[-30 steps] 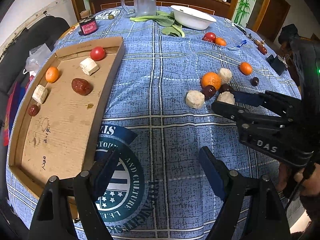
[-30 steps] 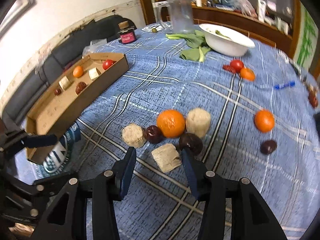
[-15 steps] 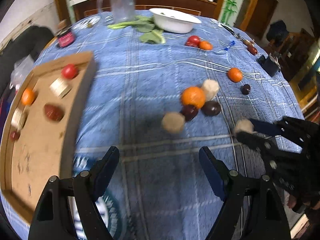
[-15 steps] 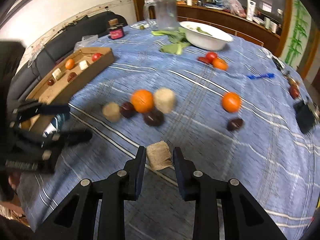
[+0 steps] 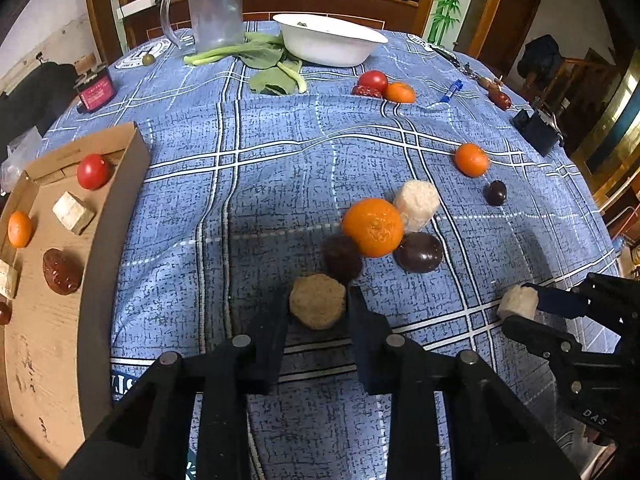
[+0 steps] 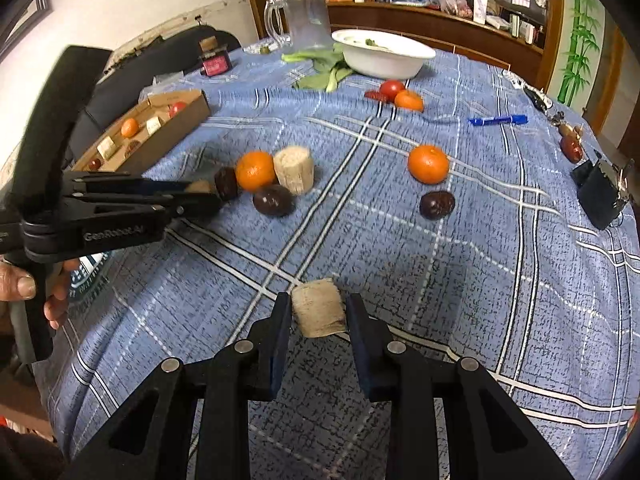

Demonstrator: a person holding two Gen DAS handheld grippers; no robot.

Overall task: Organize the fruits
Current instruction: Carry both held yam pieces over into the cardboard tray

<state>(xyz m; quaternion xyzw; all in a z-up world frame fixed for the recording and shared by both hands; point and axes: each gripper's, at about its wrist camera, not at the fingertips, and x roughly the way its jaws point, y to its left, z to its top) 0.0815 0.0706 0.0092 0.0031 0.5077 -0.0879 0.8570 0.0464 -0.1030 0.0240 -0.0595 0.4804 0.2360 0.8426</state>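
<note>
My left gripper (image 5: pixel 318 312) is shut on a round tan sugarcane piece (image 5: pixel 317 301) beside a dark red date (image 5: pixel 342 257), an orange (image 5: pixel 373 227), a dark plum (image 5: pixel 419 252) and a pale sugarcane chunk (image 5: pixel 416 204). My right gripper (image 6: pixel 318 312) is shut on another sugarcane chunk (image 6: pixel 318 307), held above the blue cloth; it also shows in the left wrist view (image 5: pixel 518 303). The cardboard tray (image 5: pixel 52 344) at left holds a tomato (image 5: pixel 93 171), small orange, dates and cane pieces.
A small orange (image 5: pixel 471 159) and dark fruit (image 5: pixel 496 193) lie at right. A tomato and orange (image 5: pixel 384 85), white bowl (image 5: pixel 330 42), greens, clear jug (image 5: pixel 214 10), red jar (image 5: pixel 95 90), blue pen (image 6: pixel 498 120) and black box (image 5: pixel 536 128) stand farther back.
My left gripper moved forward and right and closed on the round cane piece. My right gripper lifted its cane chunk away from the cluster toward the near right.
</note>
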